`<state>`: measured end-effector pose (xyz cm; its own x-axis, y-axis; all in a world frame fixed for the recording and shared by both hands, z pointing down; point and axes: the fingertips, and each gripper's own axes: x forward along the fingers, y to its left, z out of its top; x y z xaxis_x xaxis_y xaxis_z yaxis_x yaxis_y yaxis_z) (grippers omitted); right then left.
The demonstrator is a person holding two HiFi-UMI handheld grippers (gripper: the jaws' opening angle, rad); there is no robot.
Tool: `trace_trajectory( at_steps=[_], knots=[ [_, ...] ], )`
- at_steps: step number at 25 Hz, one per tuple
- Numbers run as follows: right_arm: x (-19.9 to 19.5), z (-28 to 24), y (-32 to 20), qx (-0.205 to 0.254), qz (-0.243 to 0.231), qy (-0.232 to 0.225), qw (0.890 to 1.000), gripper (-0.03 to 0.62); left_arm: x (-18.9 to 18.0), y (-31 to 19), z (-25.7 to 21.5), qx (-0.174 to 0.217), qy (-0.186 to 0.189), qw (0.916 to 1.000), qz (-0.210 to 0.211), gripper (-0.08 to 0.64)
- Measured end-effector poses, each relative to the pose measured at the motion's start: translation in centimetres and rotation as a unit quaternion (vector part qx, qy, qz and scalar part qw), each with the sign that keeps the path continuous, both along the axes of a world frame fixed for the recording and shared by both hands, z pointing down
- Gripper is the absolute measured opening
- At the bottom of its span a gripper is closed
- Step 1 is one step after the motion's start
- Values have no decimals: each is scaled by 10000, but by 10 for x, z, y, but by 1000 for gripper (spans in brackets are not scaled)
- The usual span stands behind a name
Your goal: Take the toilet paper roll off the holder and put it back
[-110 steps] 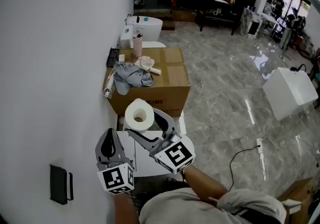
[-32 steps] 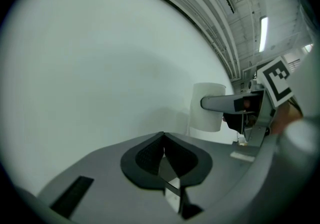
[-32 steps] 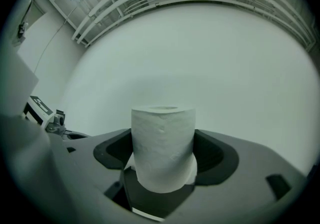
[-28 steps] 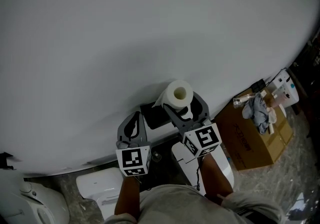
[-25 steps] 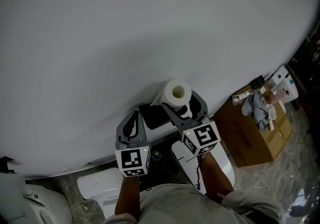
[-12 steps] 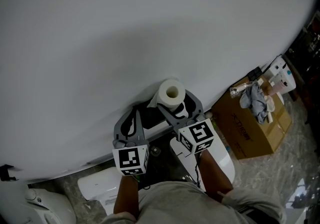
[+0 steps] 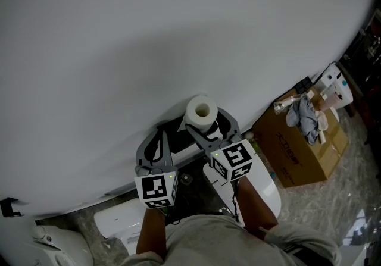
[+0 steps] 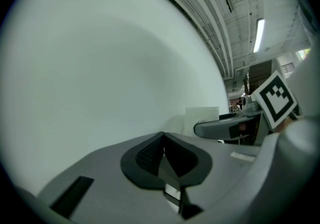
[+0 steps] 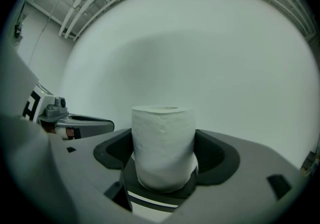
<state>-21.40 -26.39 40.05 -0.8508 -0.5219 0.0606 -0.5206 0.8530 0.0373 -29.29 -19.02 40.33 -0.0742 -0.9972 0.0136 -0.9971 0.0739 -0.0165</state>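
My right gripper (image 7: 205,123) is shut on a white toilet paper roll (image 7: 199,113), held upright with its core hole facing up, close to the white wall (image 7: 178,33). In the right gripper view the toilet paper roll (image 9: 163,145) stands squeezed between the dark pads of the right gripper (image 9: 165,168). A black holder (image 7: 174,134) on the wall shows partly below and left of the roll. My left gripper (image 7: 156,147) hangs just left of it, jaws together and empty. In the left gripper view the left gripper (image 8: 164,154) faces the bare wall.
A cardboard box (image 7: 300,146) with a grey cloth (image 7: 300,117) on top stands to the right by the wall. White toilet fixtures (image 7: 116,220) lie on the floor at lower left, and another white fixture (image 7: 262,190) sits under my right arm.
The view swung from the box and floor to the wall. Over the last second the right gripper with the roll moved slightly left and down, closer to the black holder. The left gripper barely moved.
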Motion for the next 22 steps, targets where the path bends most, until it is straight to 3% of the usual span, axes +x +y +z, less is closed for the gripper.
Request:
trace_trajectory(
  at_steps=[22],
  knots=[
    [18,-6,6,-34,-28,-356,9994,351,19,4,-1,-53,-65,10000,30,9]
  ],
)
